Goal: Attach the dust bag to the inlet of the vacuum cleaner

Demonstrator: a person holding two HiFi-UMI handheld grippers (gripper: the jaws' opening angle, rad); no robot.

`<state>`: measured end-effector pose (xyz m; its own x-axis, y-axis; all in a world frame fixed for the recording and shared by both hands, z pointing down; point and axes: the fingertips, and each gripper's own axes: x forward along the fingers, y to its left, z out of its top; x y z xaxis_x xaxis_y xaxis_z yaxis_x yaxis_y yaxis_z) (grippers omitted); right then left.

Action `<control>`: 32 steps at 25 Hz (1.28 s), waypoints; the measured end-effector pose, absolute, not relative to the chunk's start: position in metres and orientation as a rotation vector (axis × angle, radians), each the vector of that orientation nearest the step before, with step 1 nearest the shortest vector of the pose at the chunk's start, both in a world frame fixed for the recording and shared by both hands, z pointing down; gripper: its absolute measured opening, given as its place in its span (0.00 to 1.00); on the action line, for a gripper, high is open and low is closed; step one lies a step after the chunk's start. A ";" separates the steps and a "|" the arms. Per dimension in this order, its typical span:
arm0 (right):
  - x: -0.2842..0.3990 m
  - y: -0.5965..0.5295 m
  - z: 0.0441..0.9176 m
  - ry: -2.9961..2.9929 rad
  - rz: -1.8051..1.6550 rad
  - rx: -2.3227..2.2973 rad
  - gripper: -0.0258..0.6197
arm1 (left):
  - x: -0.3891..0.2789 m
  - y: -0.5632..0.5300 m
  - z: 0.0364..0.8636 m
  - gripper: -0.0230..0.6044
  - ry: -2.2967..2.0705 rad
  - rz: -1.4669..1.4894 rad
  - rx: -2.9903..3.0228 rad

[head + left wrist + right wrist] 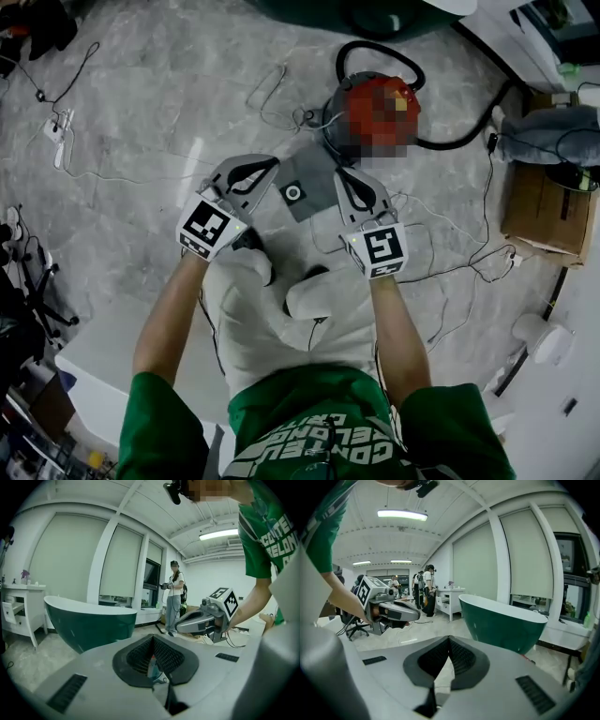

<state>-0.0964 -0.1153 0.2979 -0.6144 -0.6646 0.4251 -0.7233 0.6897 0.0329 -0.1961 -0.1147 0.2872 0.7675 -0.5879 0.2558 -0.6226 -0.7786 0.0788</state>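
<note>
Right, I count two claws in the head view, both held out over the floor (141, 112). The left claw (267, 163) sits at 10 o'clock from the person's knees and the right claw (344, 176) at 1 o'clock. In its own view the left claw (152, 639) has its jaws pressed together with nothing between them. The right claw (449, 639) is likewise closed and empty.

There is one dust bag (314, 183), a flat grey sheet with a single white-ringed round opening. It lies on the floor between the two claw tips, touched by neither. One red vacuum cleaner (370, 108) stands just beside it, at the bag's 1 o'clock. One black hose (441, 142) loops round the vacuum from 12 to 4 o'clock. The bag is not on the vacuum.

Several thin cables (450, 272) trail over the floor. One cardboard box (539, 211) sits at 3 o'clock. Both claw views show one dark green bathtub (89, 620). The left claw's view shows one person (173, 602) standing beyond it.
</note>
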 end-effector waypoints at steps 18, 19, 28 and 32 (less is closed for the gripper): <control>-0.104 -0.098 0.645 -2.525 0.213 1.128 0.05 | -0.164 -0.100 0.632 0.04 -0.667 0.327 2.889; -0.103 -0.096 0.657 -2.523 0.219 1.130 0.05 | -0.165 -0.097 0.645 0.04 -0.657 0.331 2.875; -0.112 -0.072 0.739 -2.497 0.260 1.132 0.05 | -0.165 -0.076 0.746 0.04 -0.611 0.455 2.850; -0.107 -0.062 0.763 -2.478 0.293 1.149 0.05 | -0.157 -0.074 0.774 0.04 -0.633 0.442 2.841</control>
